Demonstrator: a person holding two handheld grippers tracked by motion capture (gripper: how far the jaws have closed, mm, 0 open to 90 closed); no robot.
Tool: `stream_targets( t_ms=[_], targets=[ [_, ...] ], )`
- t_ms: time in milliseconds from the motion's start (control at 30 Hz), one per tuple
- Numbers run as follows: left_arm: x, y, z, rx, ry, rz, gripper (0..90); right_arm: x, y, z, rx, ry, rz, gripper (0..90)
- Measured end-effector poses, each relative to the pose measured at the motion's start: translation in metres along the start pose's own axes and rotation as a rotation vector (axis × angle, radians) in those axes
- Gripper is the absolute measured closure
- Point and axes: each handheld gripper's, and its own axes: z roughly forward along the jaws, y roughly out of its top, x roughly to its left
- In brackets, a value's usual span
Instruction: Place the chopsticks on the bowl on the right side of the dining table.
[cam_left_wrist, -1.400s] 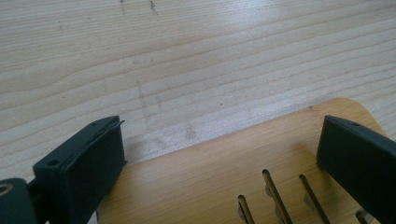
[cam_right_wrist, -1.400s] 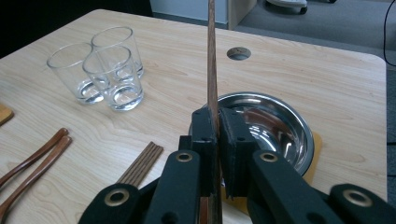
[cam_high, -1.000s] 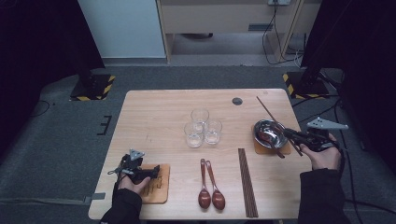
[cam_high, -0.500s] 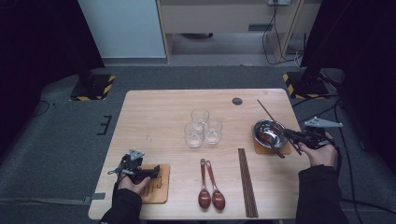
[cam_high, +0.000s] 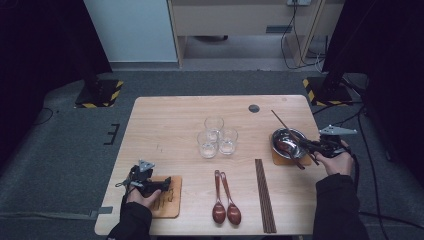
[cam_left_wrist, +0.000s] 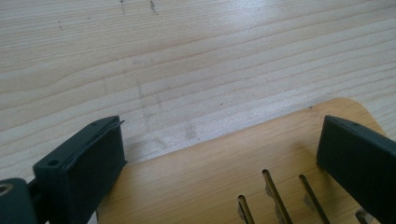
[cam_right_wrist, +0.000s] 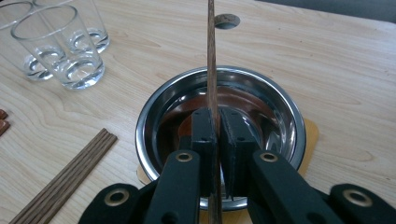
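Gripping a chopstick (cam_right_wrist: 211, 56) over the steel bowl (cam_right_wrist: 280, 109), right gripper (cam_right_wrist: 218, 122) (left gripper (cam_left_wrist: 219, 154) gapes wide over a wooden coaster (cam_left_wrist: 210, 172))

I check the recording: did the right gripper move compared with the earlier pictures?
Yes. The right gripper, shut on a chopstick, sank slightly toward the steel bowl.

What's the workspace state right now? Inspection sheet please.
Surface: wooden table, bare areas clean.
Job's things: chopstick clamped over steel bowl on its coaster.
Clutter: three glasses, two spoons, chopstick bundle, slotted wooden coaster.
Grippers: right gripper shut on chopstick; left gripper open over slotted coaster.
Cables: cables on floor beyond table.
Surroundings: grey carpet, dark stands.
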Motion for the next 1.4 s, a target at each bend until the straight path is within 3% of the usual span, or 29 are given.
stream_targets(
  t_ms=[500,1233,1400],
  targets=[
    [0.000,0.000,0.000,0.000,0.000,0.000,0.0,-0.004,-0.011,0.020,0.074,-0.012,0.000,85.1],
    [0.000,0.000,0.000,0.000,0.000,0.000,0.0,-0.002,-0.013,0.028,0.097,-0.024,-0.014,84.9],
    [0.000,0.000,0.000,0.000,0.000,0.000,0.0,0.000,-0.012,0.026,0.083,-0.025,0.000,80.1]
  ],
)
